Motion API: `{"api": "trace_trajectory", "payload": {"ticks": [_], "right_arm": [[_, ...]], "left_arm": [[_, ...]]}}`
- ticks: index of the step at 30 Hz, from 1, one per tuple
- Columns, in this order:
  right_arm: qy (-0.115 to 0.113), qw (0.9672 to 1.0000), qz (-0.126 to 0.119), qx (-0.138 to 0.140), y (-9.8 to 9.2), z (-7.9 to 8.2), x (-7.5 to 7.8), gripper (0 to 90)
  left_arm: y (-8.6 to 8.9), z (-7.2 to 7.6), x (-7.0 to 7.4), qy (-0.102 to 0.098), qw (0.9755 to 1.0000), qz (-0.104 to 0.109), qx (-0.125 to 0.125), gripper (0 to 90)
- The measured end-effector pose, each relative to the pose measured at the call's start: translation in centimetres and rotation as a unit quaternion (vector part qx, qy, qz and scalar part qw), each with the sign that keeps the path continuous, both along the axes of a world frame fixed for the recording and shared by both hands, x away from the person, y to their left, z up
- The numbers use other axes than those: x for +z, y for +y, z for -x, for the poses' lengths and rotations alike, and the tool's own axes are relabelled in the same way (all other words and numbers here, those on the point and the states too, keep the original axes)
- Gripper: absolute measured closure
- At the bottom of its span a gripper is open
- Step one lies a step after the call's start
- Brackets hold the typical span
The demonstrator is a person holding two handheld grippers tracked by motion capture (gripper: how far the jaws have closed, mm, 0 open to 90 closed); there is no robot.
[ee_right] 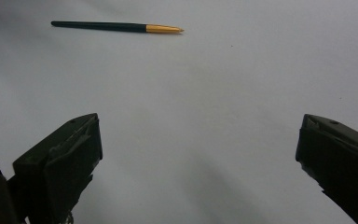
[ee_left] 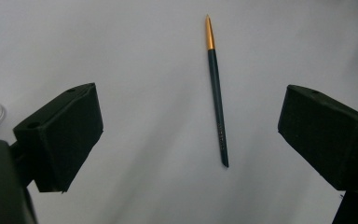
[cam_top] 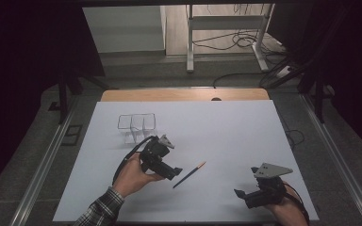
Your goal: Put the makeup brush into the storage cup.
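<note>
A white sheet (cam_top: 226,136) covers most of the desk (cam_top: 184,94), whose wooden edge shows along the far side. A slim pen (cam_top: 189,174) lies flat on the sheet, roughly in the middle of the near half. It has a dark body and a gold tip, and in the high view the gold tip points away and to the right.

The left tool (cam_top: 166,170) is held in the person's left hand (cam_top: 134,175), which comes in from the bottom edge in a plaid sleeve (cam_top: 100,212). The tool sits just left of the pen, close to its dark end but not touching it. In the left gripper view its two black jaws stand wide apart, with nothing between them except the white sheet and the pen (ee_left: 216,91) lying ahead, nearer the right jaw.

The right tool (cam_top: 248,189) is held low at the near right corner of the sheet, well apart from the pen. Its jaws are also spread wide and hold nothing. In the right gripper view the pen (ee_right: 116,27) lies far ahead toward the upper left, gold tip pointing right.

A clear plastic box (cam_top: 136,126) with compartments stands on the sheet beyond the left tool, near it. One of its corners shows at the left edge of the left gripper view.
</note>
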State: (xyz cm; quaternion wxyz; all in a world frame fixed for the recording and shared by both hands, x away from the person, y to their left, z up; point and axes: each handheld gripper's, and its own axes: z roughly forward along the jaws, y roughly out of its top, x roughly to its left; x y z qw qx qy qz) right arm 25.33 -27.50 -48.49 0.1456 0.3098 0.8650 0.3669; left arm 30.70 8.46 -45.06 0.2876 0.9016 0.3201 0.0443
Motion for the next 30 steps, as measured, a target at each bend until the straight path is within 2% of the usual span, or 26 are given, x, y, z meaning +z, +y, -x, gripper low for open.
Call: {"api": "trace_trajectory", "payload": {"ticks": [4, 10, 17, 30], "right_arm": [[0.000, 1.0000, 0.000, 0.001, 0.0, 0.0, 0.0, 0.5], [-0.001, 1.0000, 0.001, 0.002, 0.0, 0.0, 0.0, 0.5], [-0.001, 1.0000, 0.002, 0.004, 0.1, 0.0, 0.0, 0.5], [0.003, 1.0000, 0.003, 0.007, 0.1, 0.1, -0.1, 0.5]], "left_arm": [[-0.6, -0.2, 0.0, 0.002, 1.0000, 0.003, -0.003, 8.2], [-1.7, -0.7, 0.0, 0.003, 0.9998, -0.008, -0.017, 9.9], [-3.2, -1.4, -0.3, 0.007, 0.9995, -0.009, -0.030, 12.0], [-5.0, -2.5, -0.8, 0.016, 0.9988, -0.018, -0.041, 17.4]]}}
